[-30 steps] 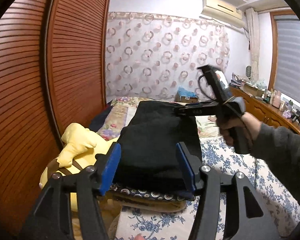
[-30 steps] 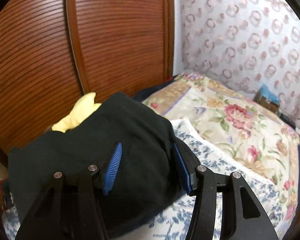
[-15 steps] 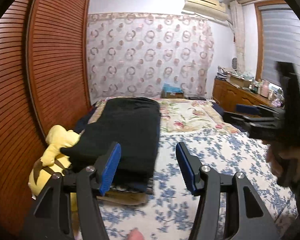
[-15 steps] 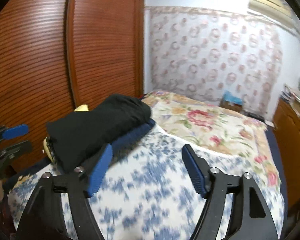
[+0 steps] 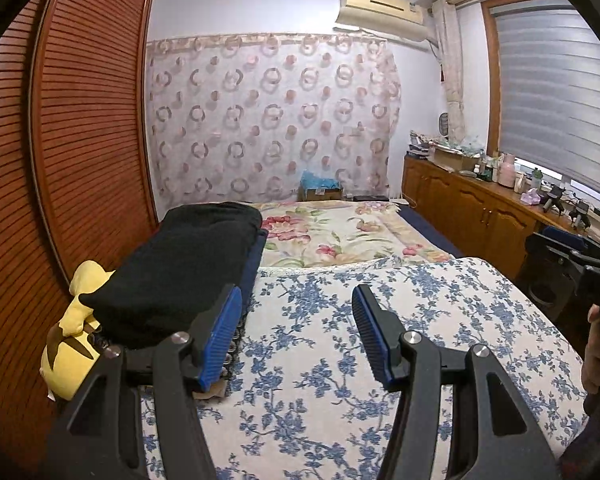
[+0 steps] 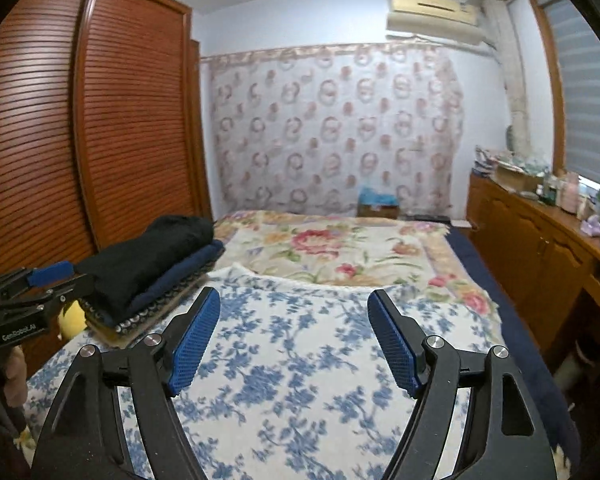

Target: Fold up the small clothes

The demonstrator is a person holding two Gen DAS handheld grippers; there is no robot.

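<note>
A folded black garment lies on top of a small stack of folded clothes at the left side of the bed, seen also as the black garment over a navy piece. My left gripper hangs open above the blue-flowered bedspread, just right of the stack, with nothing between its fingers. My right gripper is over the middle of the same bedspread, its jaws opening and empty. Each gripper shows at the edge of the other's view, held by a hand.
A yellow plush toy sits wedged between the stack and the wooden slatted wardrobe on the left. A rose-patterned blanket covers the far half of the bed. A wooden sideboard with clutter runs along the right wall.
Both grippers have pulled back and to the right, away from the black garment, which now rests on the stack. The right gripper's jaws have let go of it and spread wider.
</note>
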